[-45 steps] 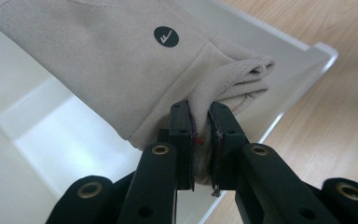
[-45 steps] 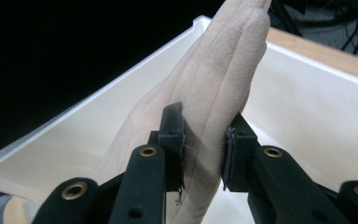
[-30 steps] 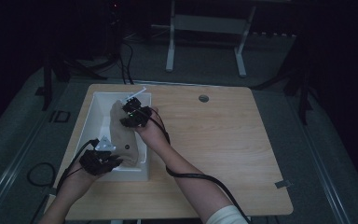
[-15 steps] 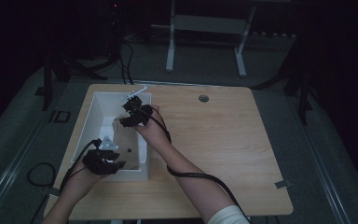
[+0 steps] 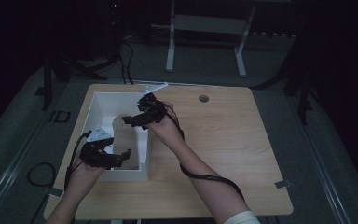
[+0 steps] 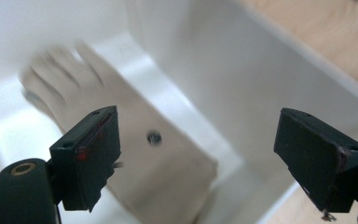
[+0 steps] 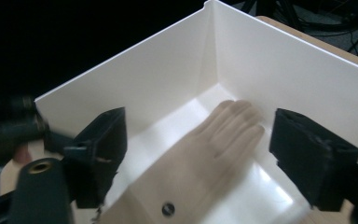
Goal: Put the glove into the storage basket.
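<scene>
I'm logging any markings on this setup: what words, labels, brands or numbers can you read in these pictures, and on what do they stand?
"ID": on a small label on the floor, left of the table.
No text can be read on the glove, the white bin or either gripper.

This looks like a lab or test room set up for recording. A plain wooden table point(image 5: 223, 140) with a round cable hole point(image 5: 203, 98) stands on grey carpet point(image 5: 317, 140) in a darkened space. Behind it stands a white metal desk frame point(image 5: 205, 28), with loose black cables point(image 5: 130, 51) trailing across the floor nearby.
</scene>
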`<state>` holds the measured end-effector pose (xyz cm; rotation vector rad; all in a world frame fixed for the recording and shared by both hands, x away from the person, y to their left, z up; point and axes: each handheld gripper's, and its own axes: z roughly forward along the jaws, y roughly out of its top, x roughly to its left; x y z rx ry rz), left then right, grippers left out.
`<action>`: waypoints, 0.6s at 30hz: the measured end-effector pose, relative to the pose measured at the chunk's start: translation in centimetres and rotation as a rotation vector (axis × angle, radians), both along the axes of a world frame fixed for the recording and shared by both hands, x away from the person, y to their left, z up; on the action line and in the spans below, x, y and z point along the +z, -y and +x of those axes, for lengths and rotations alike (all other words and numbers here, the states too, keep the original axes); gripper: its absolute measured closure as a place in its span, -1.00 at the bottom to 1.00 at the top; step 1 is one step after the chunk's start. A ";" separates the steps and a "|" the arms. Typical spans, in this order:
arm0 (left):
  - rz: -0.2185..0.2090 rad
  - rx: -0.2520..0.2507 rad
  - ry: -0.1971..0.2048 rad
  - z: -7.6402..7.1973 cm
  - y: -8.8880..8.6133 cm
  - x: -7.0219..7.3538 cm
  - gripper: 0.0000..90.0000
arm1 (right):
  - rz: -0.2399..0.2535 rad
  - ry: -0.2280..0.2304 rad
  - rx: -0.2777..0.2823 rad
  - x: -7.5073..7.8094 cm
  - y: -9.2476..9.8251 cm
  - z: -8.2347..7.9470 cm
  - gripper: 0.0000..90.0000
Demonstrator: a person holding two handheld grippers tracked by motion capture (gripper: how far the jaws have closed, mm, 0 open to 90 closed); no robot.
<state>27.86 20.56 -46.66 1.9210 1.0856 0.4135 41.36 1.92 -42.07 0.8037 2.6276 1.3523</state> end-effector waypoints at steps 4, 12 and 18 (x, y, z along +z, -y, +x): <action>-0.055 -0.014 0.036 -0.2 0.9 1.1 -0.74 | 0.011 0.001 -0.011 0.3 1.5 -0.1 -0.62; -0.077 -0.089 0.069 -0.5 3.8 2.7 -0.75 | 0.028 0.019 -0.039 0.2 6.5 -0.7 -0.63; -0.036 -0.132 0.092 -0.8 6.5 3.3 -0.74 | 0.040 0.037 -0.057 0.2 9.0 -1.2 -0.59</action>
